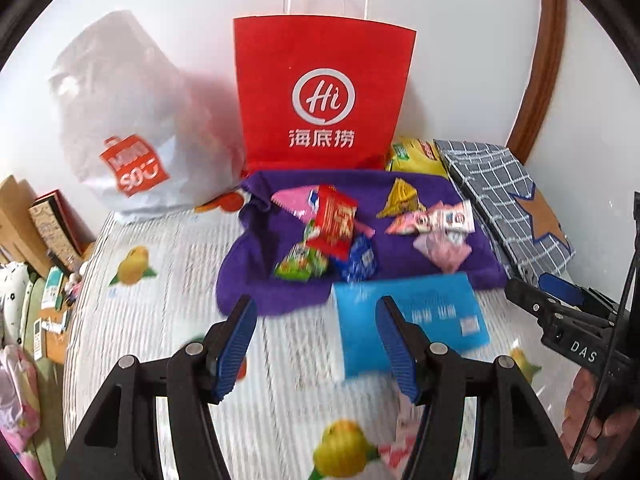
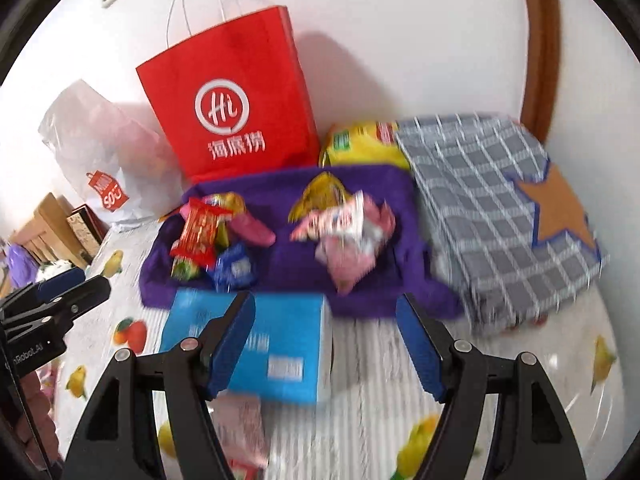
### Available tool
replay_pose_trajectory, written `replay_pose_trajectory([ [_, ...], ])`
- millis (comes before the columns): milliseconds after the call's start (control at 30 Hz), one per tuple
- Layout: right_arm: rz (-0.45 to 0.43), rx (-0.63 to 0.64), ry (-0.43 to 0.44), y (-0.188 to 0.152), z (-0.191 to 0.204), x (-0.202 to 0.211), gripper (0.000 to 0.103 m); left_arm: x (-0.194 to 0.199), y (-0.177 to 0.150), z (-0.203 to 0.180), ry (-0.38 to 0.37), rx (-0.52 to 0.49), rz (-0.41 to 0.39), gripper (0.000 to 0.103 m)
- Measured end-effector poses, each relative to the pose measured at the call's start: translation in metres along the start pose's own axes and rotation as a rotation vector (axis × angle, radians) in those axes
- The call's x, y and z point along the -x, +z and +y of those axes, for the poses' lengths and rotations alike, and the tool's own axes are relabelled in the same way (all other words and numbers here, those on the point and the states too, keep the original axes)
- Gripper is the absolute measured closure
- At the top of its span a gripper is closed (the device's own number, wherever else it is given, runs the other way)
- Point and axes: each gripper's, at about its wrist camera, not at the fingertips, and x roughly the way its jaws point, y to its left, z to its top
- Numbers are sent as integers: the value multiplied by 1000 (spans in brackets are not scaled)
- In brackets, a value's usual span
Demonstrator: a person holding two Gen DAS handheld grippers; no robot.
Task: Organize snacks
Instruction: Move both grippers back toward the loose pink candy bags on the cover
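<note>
Several small snack packets lie on a purple cloth (image 1: 280,280) (image 2: 288,248): a red packet (image 1: 334,220) (image 2: 200,236), a green one (image 1: 300,266), a blue one (image 1: 362,260) (image 2: 234,268), a yellow triangular one (image 1: 400,198) (image 2: 320,196) and pink-white ones (image 1: 436,226) (image 2: 348,236). A blue box (image 1: 412,320) (image 2: 256,344) lies in front of the cloth. My left gripper (image 1: 316,344) is open and empty above the table, just before the box. My right gripper (image 2: 326,340) is open and empty near the box's right end; it also shows in the left wrist view (image 1: 560,300).
A red paper bag (image 1: 324,92) (image 2: 232,100) stands behind the cloth against the wall. A white plastic bag (image 1: 124,128) (image 2: 96,152) is left of it. A grey checked fabric bag (image 1: 504,208) (image 2: 504,208) and a yellow packet (image 1: 412,156) (image 2: 360,144) lie at the right.
</note>
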Motion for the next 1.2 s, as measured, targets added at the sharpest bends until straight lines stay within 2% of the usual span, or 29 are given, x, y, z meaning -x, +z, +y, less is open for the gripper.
replay_pose_trajectory([
  [167, -1, 24, -17, -34, -1, 15, 30, 15, -34, 9, 19, 11, 11, 43],
  [433, 42, 107, 21, -83, 19, 19, 33, 23, -78, 30, 44, 70, 39, 43],
  [567, 92, 139, 63, -105, 38, 9, 39, 19, -95, 42, 51, 102, 63, 43],
  [733, 169, 189, 115, -132, 64, -9, 39, 18, -109, 55, 50, 124, 77, 43],
  [900, 234, 177, 192, -148, 78, -19, 38, 17, -110, 65, 51, 136, 81, 43],
  [1100, 203, 251, 115, -156, 97, -24, 36, 13, -113, 71, 45, 148, 89, 43],
  [1200, 174, 307, 49, -162, 107, -26, 36, 6, -114, 69, 42, 145, 103, 43],
])
